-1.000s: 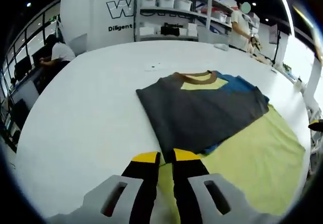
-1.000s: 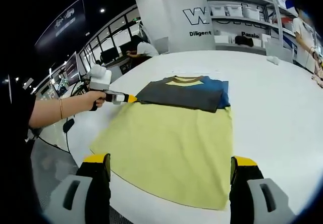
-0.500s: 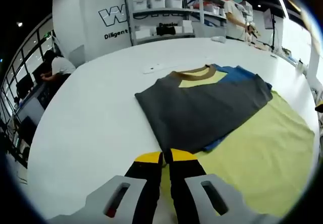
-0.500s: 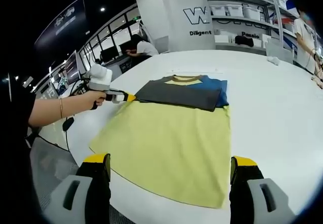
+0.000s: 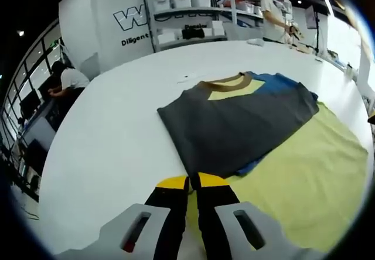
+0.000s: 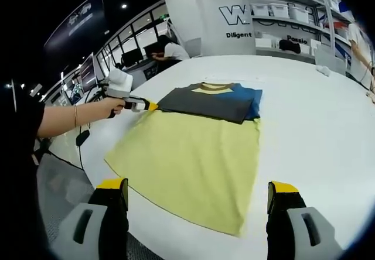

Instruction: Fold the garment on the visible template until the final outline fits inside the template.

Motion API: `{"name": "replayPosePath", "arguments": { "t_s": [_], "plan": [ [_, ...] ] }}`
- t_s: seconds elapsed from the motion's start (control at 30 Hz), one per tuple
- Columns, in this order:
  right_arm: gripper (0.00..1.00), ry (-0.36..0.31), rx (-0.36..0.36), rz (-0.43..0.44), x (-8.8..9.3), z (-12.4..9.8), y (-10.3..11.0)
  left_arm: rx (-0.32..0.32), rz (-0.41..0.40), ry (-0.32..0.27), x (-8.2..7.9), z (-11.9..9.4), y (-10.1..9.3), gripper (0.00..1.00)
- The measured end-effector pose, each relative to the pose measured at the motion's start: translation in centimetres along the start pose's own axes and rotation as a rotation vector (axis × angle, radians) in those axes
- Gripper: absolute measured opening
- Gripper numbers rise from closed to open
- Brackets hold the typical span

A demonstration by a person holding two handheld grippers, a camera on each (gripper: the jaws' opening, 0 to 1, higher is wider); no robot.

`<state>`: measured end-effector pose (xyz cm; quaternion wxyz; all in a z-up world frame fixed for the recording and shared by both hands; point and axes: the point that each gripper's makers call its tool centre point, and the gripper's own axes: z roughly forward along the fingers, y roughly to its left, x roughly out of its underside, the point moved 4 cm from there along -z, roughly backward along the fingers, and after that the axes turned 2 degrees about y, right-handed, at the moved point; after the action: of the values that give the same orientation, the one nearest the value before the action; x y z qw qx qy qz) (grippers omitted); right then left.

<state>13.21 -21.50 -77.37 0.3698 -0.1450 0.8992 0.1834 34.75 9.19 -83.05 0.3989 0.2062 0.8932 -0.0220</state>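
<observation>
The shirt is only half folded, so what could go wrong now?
1. The left gripper is pinching the corner of the folded dark layer. A crooked pull could slide the fold out of line.
2. The yellow part reaches close to the table's edge, so it might slip off.
3. The right gripper is open and holds nothing, so that side could bunch up.

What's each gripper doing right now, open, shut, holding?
Left gripper: jaws shut at the corner of the garment; whether cloth is pinched cannot be told.
Right gripper: jaws wide open, holding nothing, above the template.
</observation>
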Motion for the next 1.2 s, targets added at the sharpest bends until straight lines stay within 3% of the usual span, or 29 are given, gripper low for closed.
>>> {"name": "replayPosePath", "arguments": {
  "t_s": [0.13, 0.3, 0.5, 0.6, 0.87, 1.2],
  "plan": [
    [0.99, 0.017, -0.008, -0.004, 0.2, 0.2, 0.2, 0.021, -0.029, -0.023, 0.2, -0.2, 0.3, 0.06],
    [0.99, 0.033, -0.006, -0.007, 0.5, 0.2, 0.1, 0.003, -0.009, -0.024, 0.3, -0.4, 0.7, 0.06],
    [0.99, 0.023, -0.004, 0.003, 0.4, 0.2, -0.1, 0.011, 0.000, -0.034, 0.3, -0.2, 1.5, 0.07],
    [0.99, 0.010, -0.006, 0.019, 0.3, 0.2, -0.1, 0.017, -0.047, -0.036, 0.4, -0.2, 1.8, 0.07],
    [0.99, -0.009, -0.007, 0.026, -0.2, 0.4, -0.1, 0.002, -0.057, -0.033, 0.3, -0.3, 2.1, 0.14],
    [0.99, -0.015, -0.016, 0.016, -0.7, 0.5, 0.2, 0.003, -0.094, -0.091, -0.5, -1.9, 2.8, 0.48]
  ]
}}
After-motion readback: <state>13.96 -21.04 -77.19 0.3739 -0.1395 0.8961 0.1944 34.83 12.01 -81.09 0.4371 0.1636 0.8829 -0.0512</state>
